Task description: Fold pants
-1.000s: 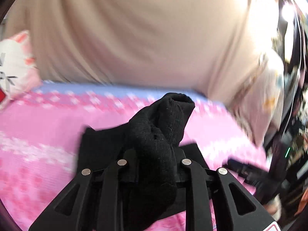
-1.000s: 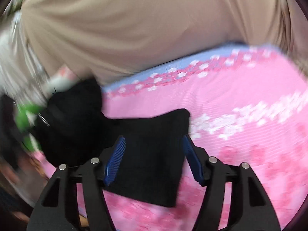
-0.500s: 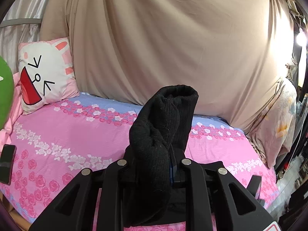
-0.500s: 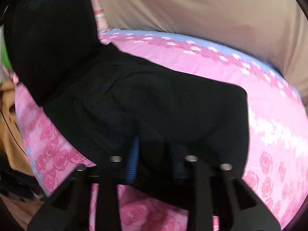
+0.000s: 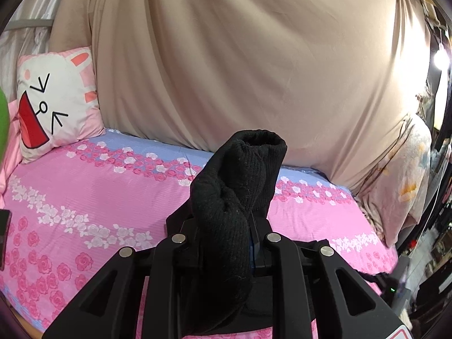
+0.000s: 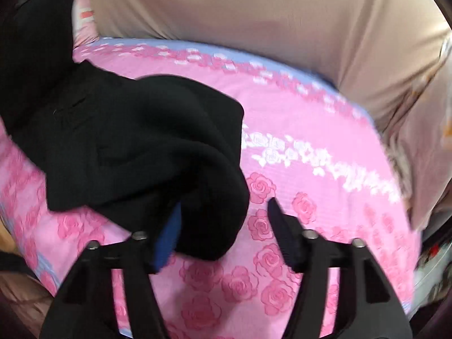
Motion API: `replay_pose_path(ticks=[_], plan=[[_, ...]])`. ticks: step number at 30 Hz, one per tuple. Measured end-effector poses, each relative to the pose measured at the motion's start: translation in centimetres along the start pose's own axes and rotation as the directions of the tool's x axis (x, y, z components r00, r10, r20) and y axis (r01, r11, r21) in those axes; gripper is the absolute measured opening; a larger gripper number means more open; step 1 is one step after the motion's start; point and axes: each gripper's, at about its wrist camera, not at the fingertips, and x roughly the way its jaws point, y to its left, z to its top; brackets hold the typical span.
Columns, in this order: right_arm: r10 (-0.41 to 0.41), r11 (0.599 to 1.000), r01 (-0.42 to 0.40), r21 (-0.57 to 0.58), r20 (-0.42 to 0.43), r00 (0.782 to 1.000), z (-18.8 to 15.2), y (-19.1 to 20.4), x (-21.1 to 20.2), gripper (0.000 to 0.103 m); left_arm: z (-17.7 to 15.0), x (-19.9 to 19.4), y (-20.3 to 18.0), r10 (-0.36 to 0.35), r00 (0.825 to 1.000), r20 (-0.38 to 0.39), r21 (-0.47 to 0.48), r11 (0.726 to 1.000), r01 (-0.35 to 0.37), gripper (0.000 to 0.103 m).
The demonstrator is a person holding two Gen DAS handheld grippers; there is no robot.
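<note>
The black knit pants (image 5: 234,197) are bunched and pinched in my left gripper (image 5: 226,237), which is shut on them and holds a ribbed cuff end upright above the pink bed. In the right wrist view the pants (image 6: 135,144) lie in a heap on the pink rose bedsheet (image 6: 310,147) and drape over my right gripper's blue left fingertip (image 6: 169,231). My right gripper (image 6: 226,220) is open, its right finger clear of the cloth. The view is blurred.
A bunny-face pillow (image 5: 56,101) leans at the bed's back left. A beige drape (image 5: 254,56) covers the wall behind. A floral cushion (image 5: 406,180) stands at the right end. A dark phone (image 5: 3,240) lies at the left edge.
My right gripper has opened and let go of the pants, which now slump over its left finger. My left gripper has barely moved and keeps its hold.
</note>
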Motion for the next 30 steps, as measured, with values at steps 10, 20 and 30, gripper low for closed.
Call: replay_pose_path(ticks=[10, 20, 30], plan=[[0.19, 0.883, -0.156, -0.443, 0.034, 0.981, -1.1, 11.3, 0.6, 0.063, 0.0, -0.1, -0.1, 0.004, 1.0, -0.008, 0.001, 1.0, -0.004, 0.019], [0.531, 0.818, -0.564, 0.112, 0.228, 0.816, 9.9, 1.1, -4.6, 0.005, 0.6, -1.1, 2.7, 0.004, 1.0, 0.014, -0.025, 1.0, -0.004, 0.019], [0.573, 0.819, -0.568, 0.074, -0.066, 0.817, 12.0, 16.5, 5.6, 0.022, 0.9, -2.3, 5.4, 0.0, 1.0, 0.029, -0.06, 0.998, 0.002, 0.019]])
